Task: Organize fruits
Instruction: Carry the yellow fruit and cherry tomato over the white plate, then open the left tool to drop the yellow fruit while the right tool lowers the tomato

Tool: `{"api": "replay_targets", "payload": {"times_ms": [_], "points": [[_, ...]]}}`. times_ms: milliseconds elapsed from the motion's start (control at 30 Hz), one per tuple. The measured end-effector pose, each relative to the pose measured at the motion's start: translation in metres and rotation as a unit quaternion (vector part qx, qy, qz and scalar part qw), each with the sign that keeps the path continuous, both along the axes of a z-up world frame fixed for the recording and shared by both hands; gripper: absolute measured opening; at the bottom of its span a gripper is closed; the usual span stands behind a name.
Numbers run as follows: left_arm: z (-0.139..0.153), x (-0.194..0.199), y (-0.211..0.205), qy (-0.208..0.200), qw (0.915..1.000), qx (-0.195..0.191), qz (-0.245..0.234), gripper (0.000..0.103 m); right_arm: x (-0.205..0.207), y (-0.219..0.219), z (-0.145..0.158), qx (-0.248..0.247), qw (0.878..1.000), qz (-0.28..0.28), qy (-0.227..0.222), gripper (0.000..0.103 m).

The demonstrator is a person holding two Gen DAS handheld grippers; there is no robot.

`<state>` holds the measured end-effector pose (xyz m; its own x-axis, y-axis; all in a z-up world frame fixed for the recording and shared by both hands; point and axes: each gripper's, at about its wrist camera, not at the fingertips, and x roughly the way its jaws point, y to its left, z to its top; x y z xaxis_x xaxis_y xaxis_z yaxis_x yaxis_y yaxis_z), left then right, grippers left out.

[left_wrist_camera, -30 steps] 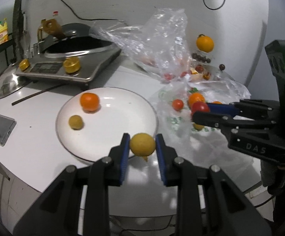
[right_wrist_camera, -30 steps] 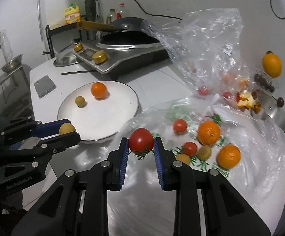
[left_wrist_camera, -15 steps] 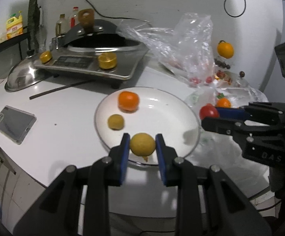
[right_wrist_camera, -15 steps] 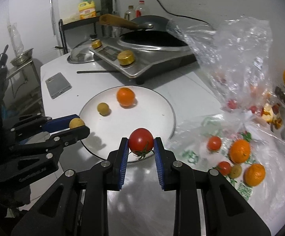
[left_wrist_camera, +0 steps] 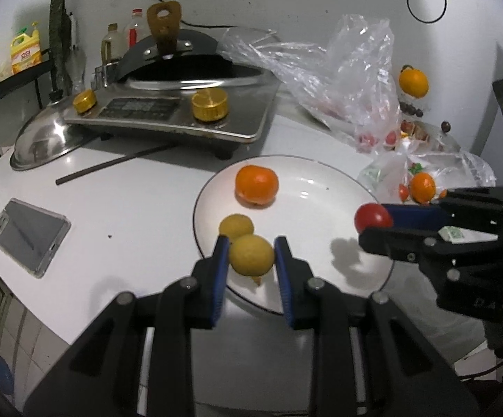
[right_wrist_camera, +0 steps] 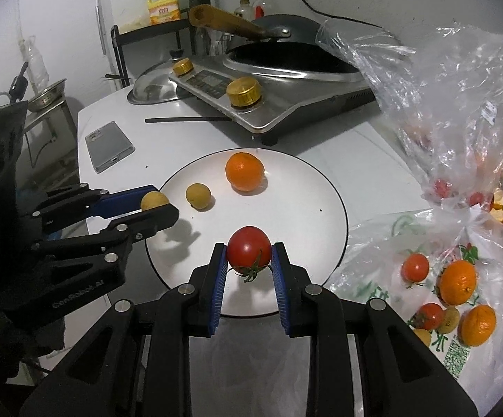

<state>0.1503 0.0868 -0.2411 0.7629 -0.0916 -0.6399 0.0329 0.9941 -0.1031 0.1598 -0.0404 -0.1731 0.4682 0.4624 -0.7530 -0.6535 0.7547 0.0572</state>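
A white plate (left_wrist_camera: 324, 187) (right_wrist_camera: 307, 187) lies on the white table with an orange (left_wrist_camera: 256, 186) (right_wrist_camera: 244, 171) and a small yellow fruit (left_wrist_camera: 234, 225) (right_wrist_camera: 198, 194) on it. My left gripper (left_wrist_camera: 251, 256) (right_wrist_camera: 157, 208) is shut on a yellow fruit (left_wrist_camera: 251, 255) (right_wrist_camera: 154, 201) above the plate's near-left rim. My right gripper (right_wrist_camera: 248, 255) (left_wrist_camera: 373, 224) is shut on a red tomato (right_wrist_camera: 248, 248) (left_wrist_camera: 372, 217) above the plate's near-right part. More oranges and tomatoes (right_wrist_camera: 458, 283) (left_wrist_camera: 421, 187) lie on plastic bags to the right.
A steel induction cooker (left_wrist_camera: 168, 114) (right_wrist_camera: 272, 87) with a black wok stands behind the plate. A steel lid (left_wrist_camera: 43, 142), a dark stick (left_wrist_camera: 112, 165) and a phone (left_wrist_camera: 29, 236) (right_wrist_camera: 109, 146) lie left of it. A crumpled clear bag (left_wrist_camera: 338, 69) (right_wrist_camera: 442, 87) rises at the right.
Both grippers have carried their fruits leftward from the bag area over the plate. The plate and cooker now fill the middle of both views. Both grips stay shut.
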Motion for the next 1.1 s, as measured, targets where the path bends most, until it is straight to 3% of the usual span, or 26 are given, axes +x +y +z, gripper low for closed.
{"api": "replay_targets", "payload": {"times_ms": [200, 467, 1100], "points": [[-0.009, 0.01, 0.0, 0.011, 0.9999, 0.008, 0.0, 0.027, 0.005, 0.001, -0.007, 0.001, 1.0, 0.004, 0.011, 0.028], [-0.007, 0.015, 0.004, 0.022, 0.9997, -0.012, 0.004, 0.029, 0.014, 0.007, -0.013, 0.002, 1.0, 0.012, 0.019, 0.028], [-0.003, -0.01, 0.043, 0.01, 0.999, -0.024, 0.037, 0.031, 0.011, 0.04, -0.021, 0.008, 0.998, 0.043, 0.045, 0.028]]}}
